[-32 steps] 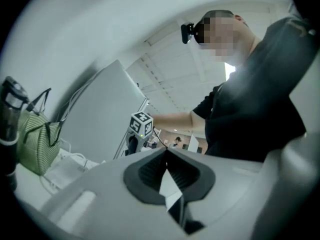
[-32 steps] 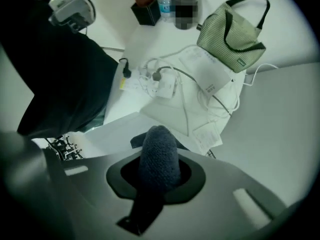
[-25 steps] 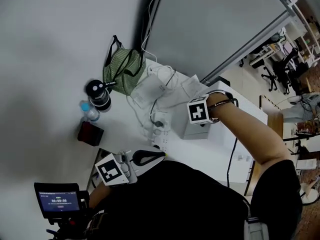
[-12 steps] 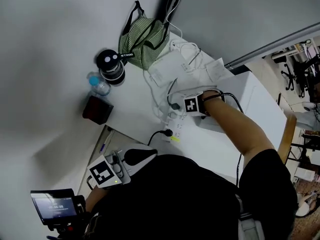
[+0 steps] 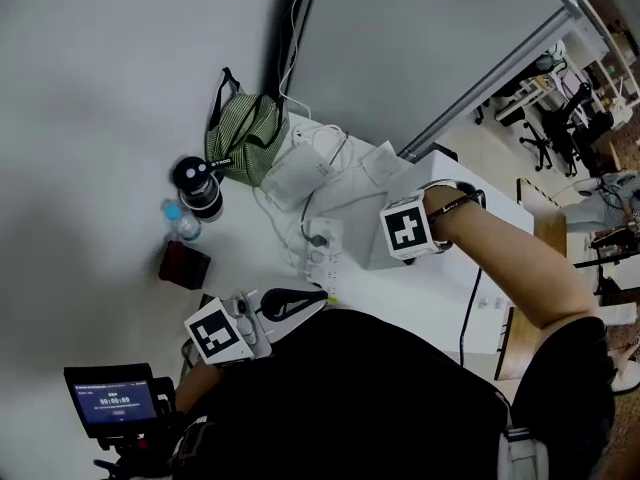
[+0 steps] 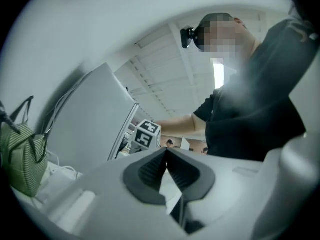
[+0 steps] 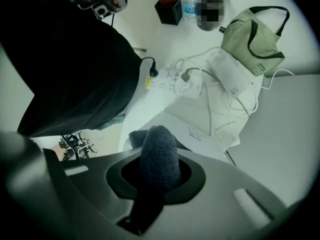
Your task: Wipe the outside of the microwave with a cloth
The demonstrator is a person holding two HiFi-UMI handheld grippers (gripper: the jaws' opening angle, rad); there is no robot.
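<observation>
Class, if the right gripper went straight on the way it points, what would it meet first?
Probably the white microwave top, just beyond the dark cloth that the right gripper is shut on; depth is hard to judge.

we see a dark cloth (image 7: 159,156) with a nubby, terry-like pile, matt and rough. the microwave (image 7: 180,126) beneath it looks smooth, matt white. the left gripper (image 6: 166,153) has a matt grey plastic shell; its fingers (image 6: 149,170) are black and ribbed. the bag (image 5: 245,133) is striped green fabric, the bottle (image 5: 181,224) clear plastic, the surface (image 5: 245,253) smooth white.
</observation>
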